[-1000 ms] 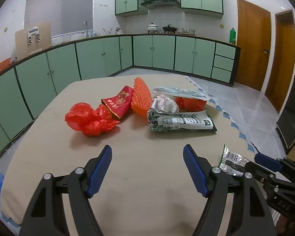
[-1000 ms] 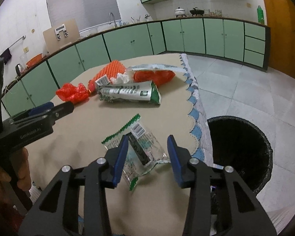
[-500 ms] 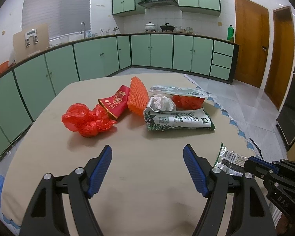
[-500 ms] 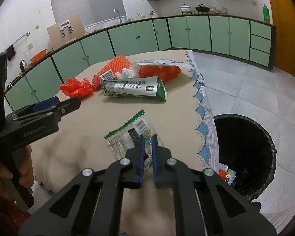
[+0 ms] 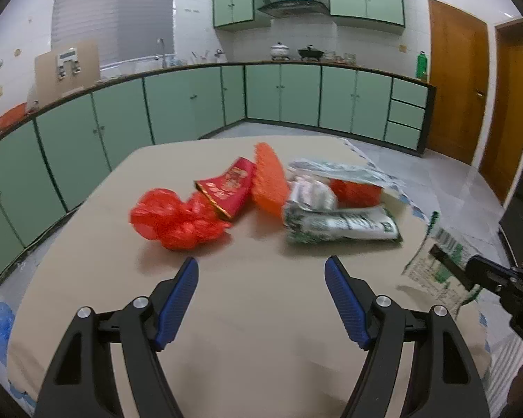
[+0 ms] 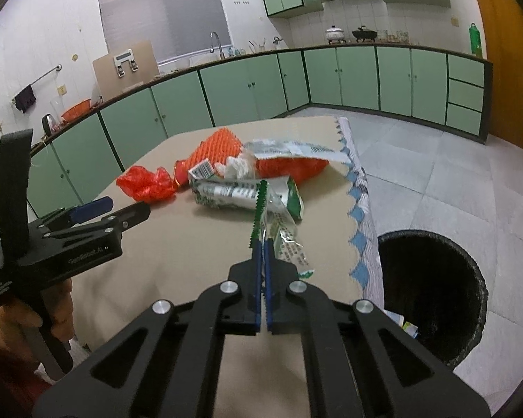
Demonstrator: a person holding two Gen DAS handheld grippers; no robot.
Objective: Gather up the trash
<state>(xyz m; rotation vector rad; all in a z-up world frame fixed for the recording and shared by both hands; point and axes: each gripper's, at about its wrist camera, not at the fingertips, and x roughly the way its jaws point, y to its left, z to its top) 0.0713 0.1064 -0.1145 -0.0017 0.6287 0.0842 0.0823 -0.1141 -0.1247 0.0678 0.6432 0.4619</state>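
While pinched, crinkly clear wrapper [image 6: 283, 240], right gripper [image 6: 263, 244]

Two grippers are in view: the left gripper [image 5: 261, 299] with its jaws wide apart, and the right gripper [image 6: 263, 257] with its jaws pressed together on one clear wrapper [image 6: 282, 240] edged in green.

Ahead of the left jaws, on the bench [image 5: 247, 313], lies a heap of six pieces of trash: one crumpled red bag [image 5: 172, 219], one red packet [image 5: 228, 188], one orange foam net [image 5: 268, 183], one wad of white paper [image 5: 313, 191], one green-and-white packet [image 5: 345, 224], and one silver wrapper [image 5: 341, 170] lying over something orange.

One black bin [image 6: 432, 292] stands on the floor, right of the right jaws.
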